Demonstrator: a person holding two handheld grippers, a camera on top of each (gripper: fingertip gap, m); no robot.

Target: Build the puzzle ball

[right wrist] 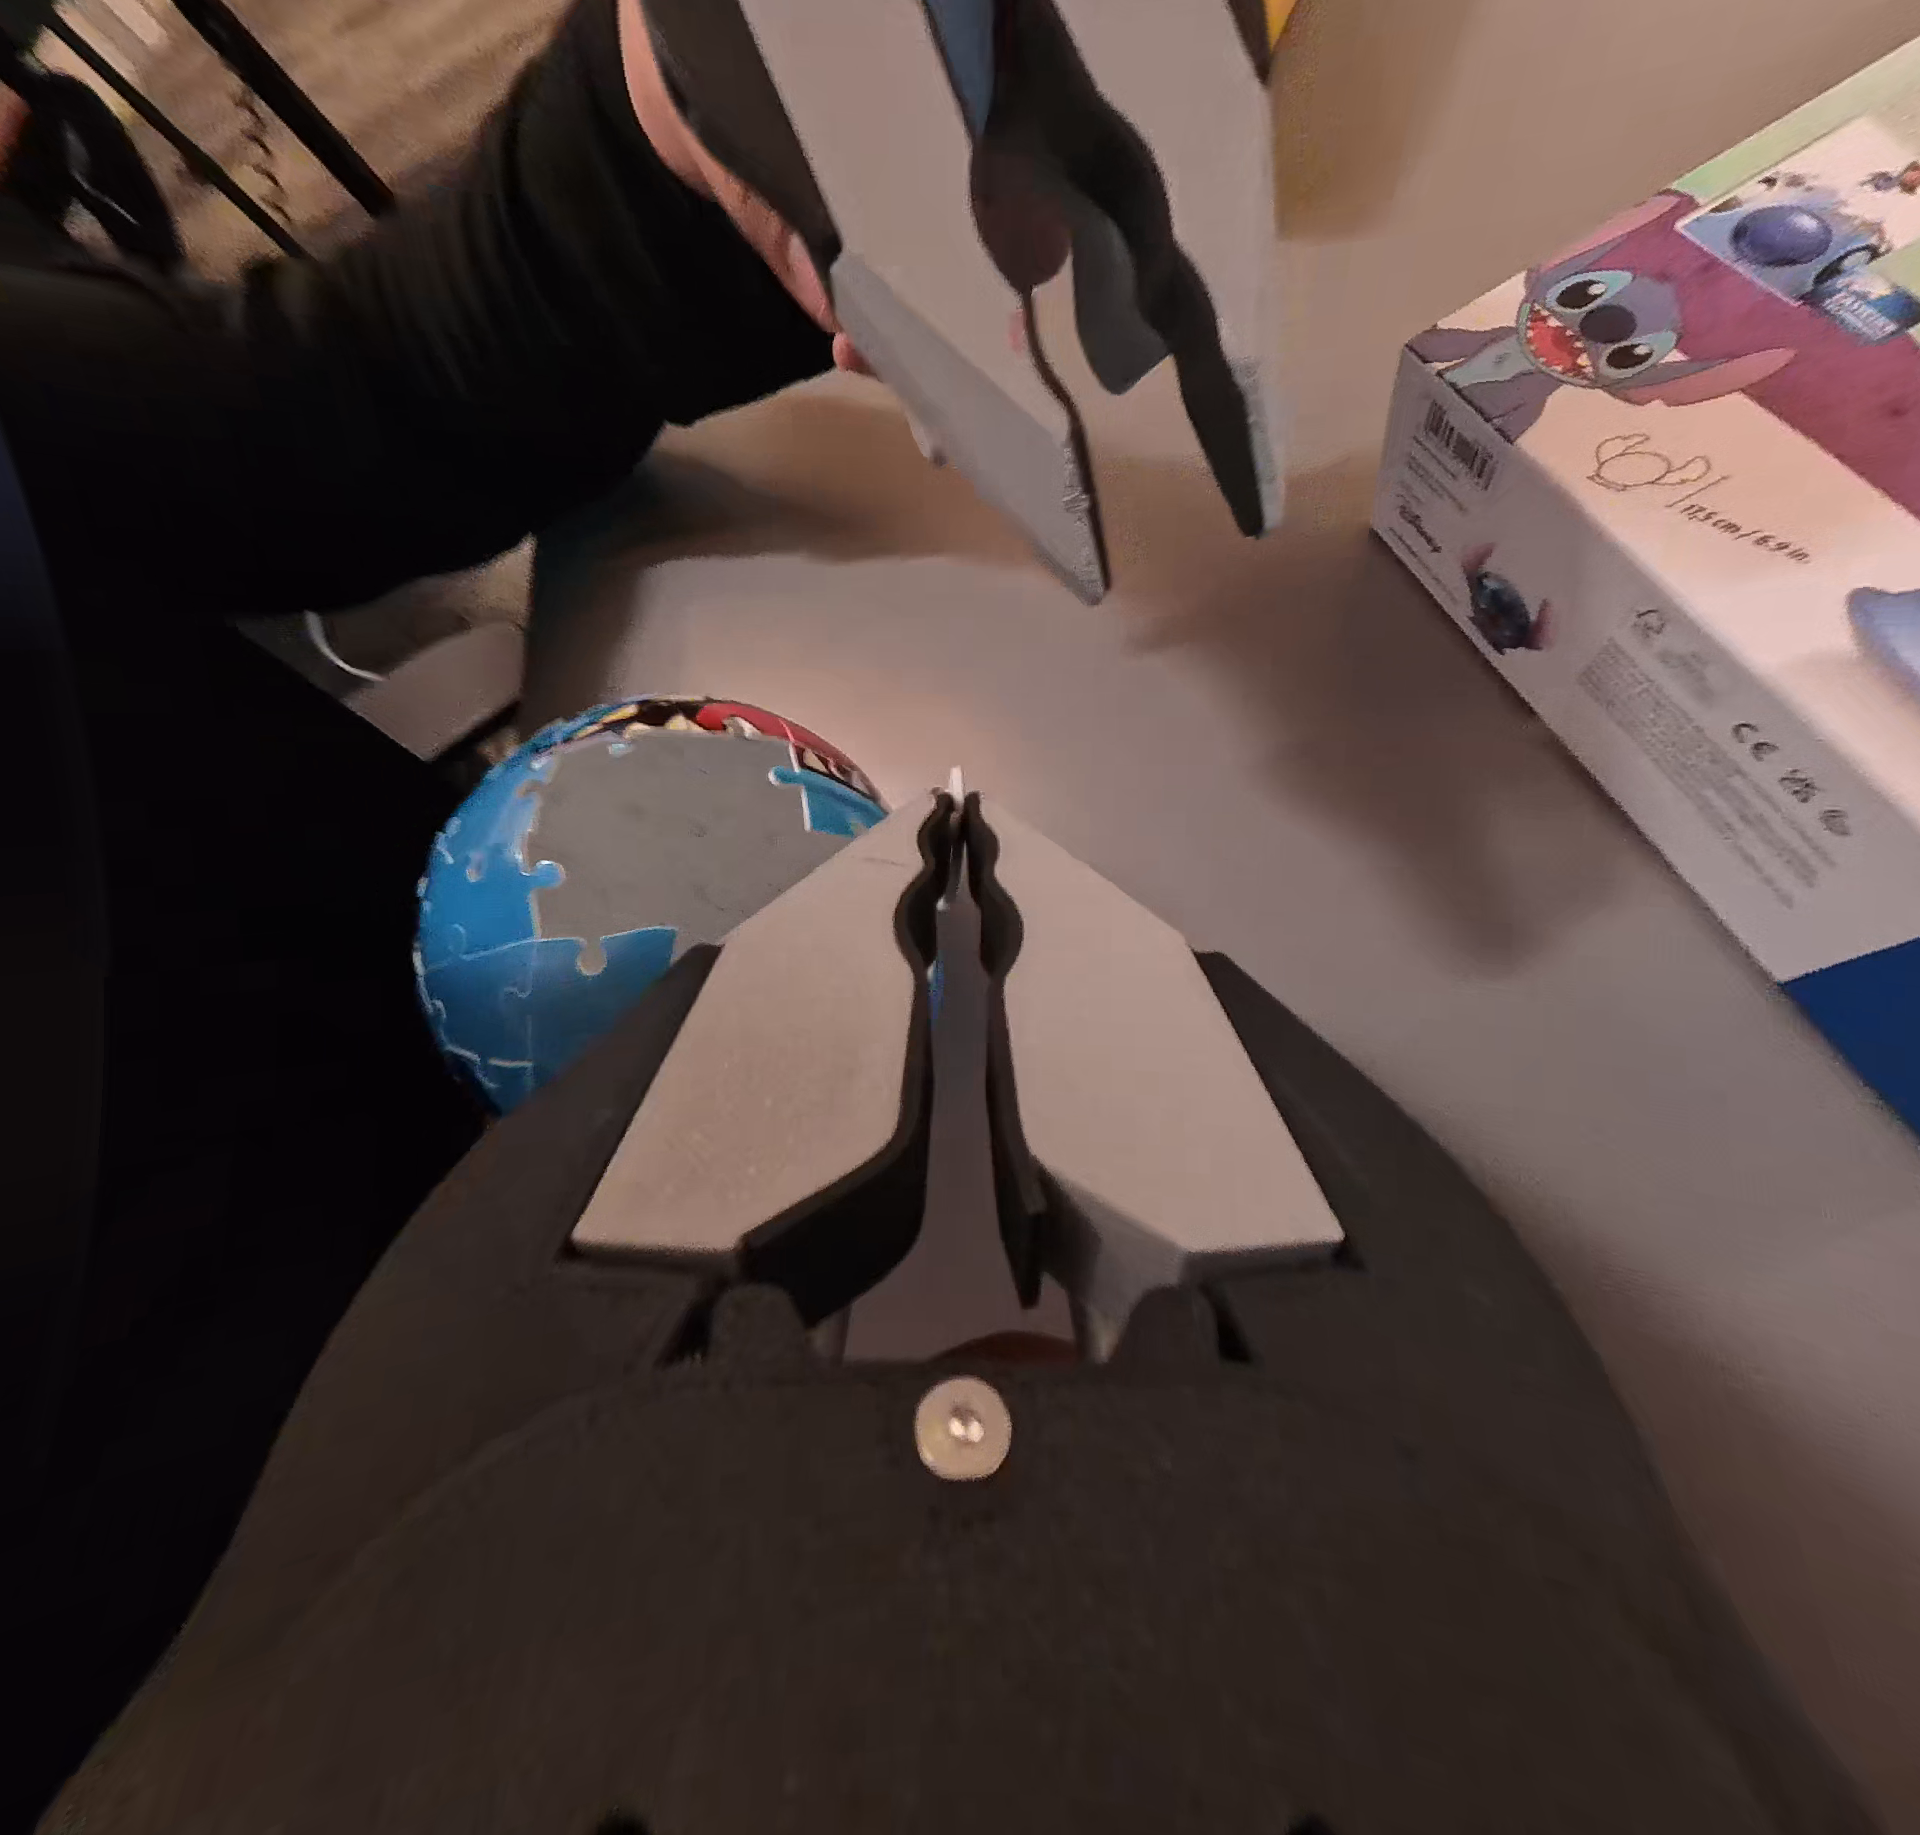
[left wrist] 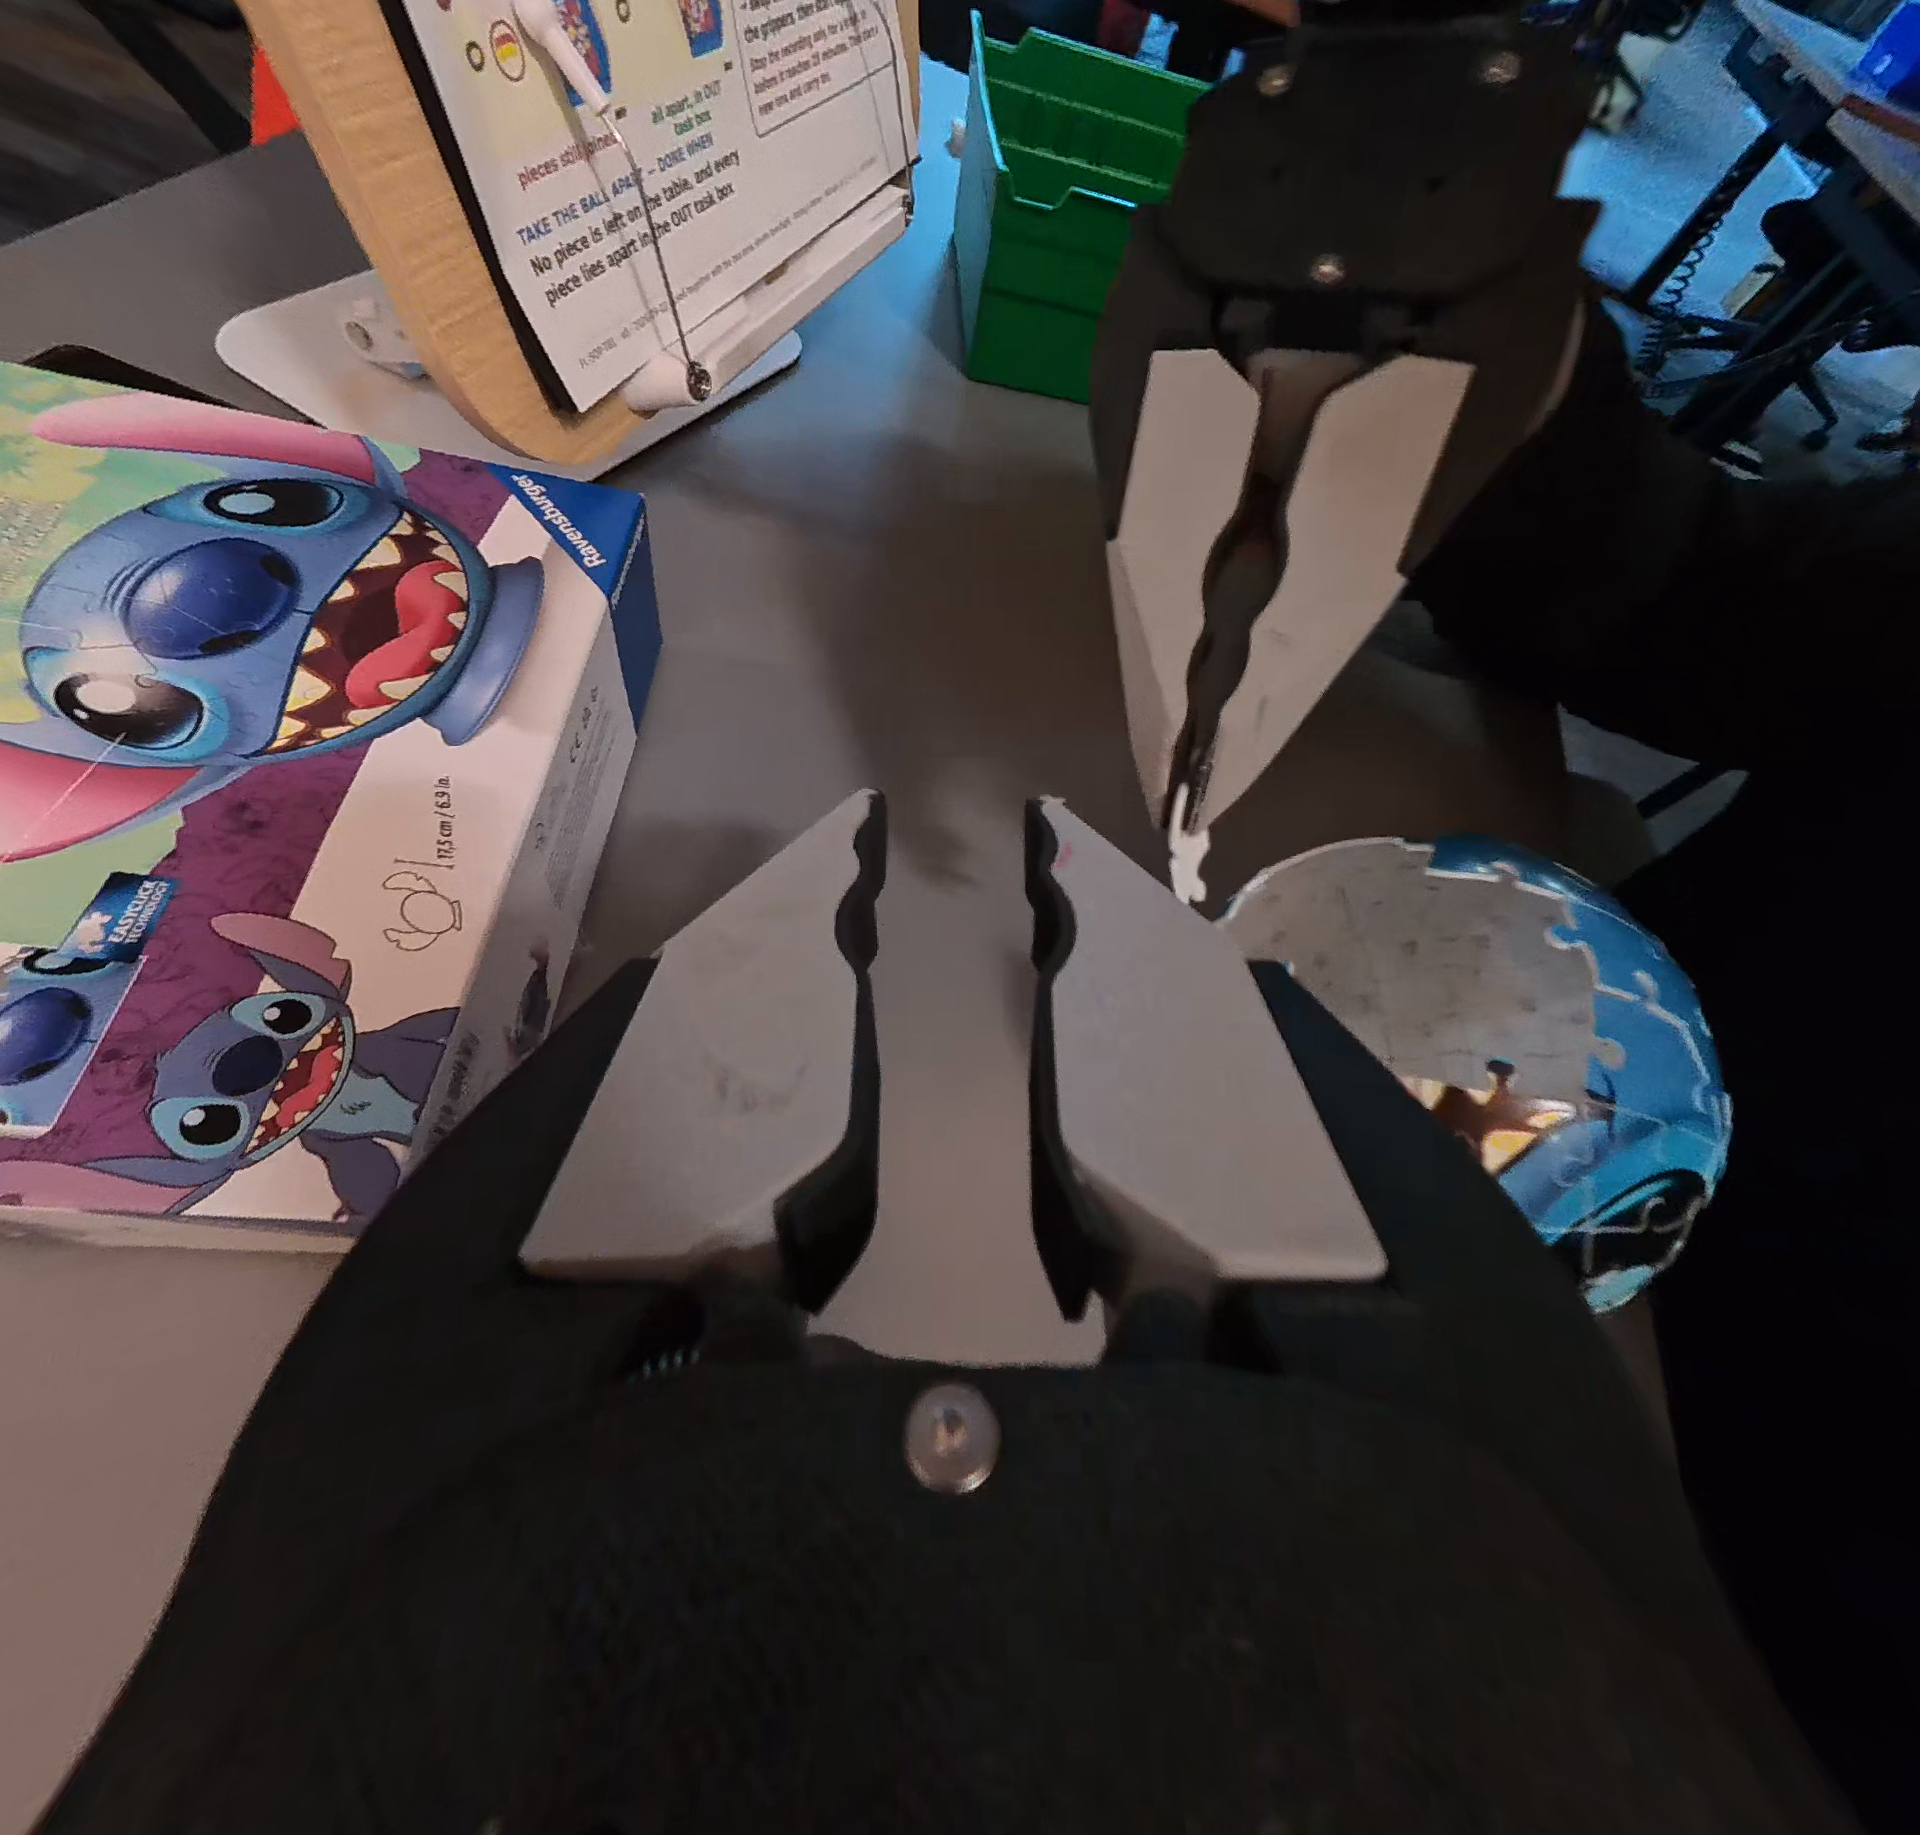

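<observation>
The half-built puzzle ball (left wrist: 1621, 1037) lies on the grey table, blue outside, with its pale inner side showing through a large opening. It also shows in the right wrist view (right wrist: 488, 912). My right gripper (right wrist: 956, 803) is shut on a thin white puzzle piece (right wrist: 954, 783), held edge-on just right of the ball. In the left wrist view the right gripper (left wrist: 1187, 803) points down with the piece (left wrist: 1191, 866) at its tips, close above the ball's rim. My left gripper (left wrist: 961, 819) is open and empty, beside the ball; it also shows in the right wrist view (right wrist: 1169, 549).
The puzzle box (left wrist: 312, 746) lies to the left, also seen in the right wrist view (right wrist: 1662, 642). An instruction sheet on a wooden stand (left wrist: 623, 175) and a green bin (left wrist: 1060, 227) stand at the back. A person's dark sleeve (right wrist: 416, 331) reaches over the table edge.
</observation>
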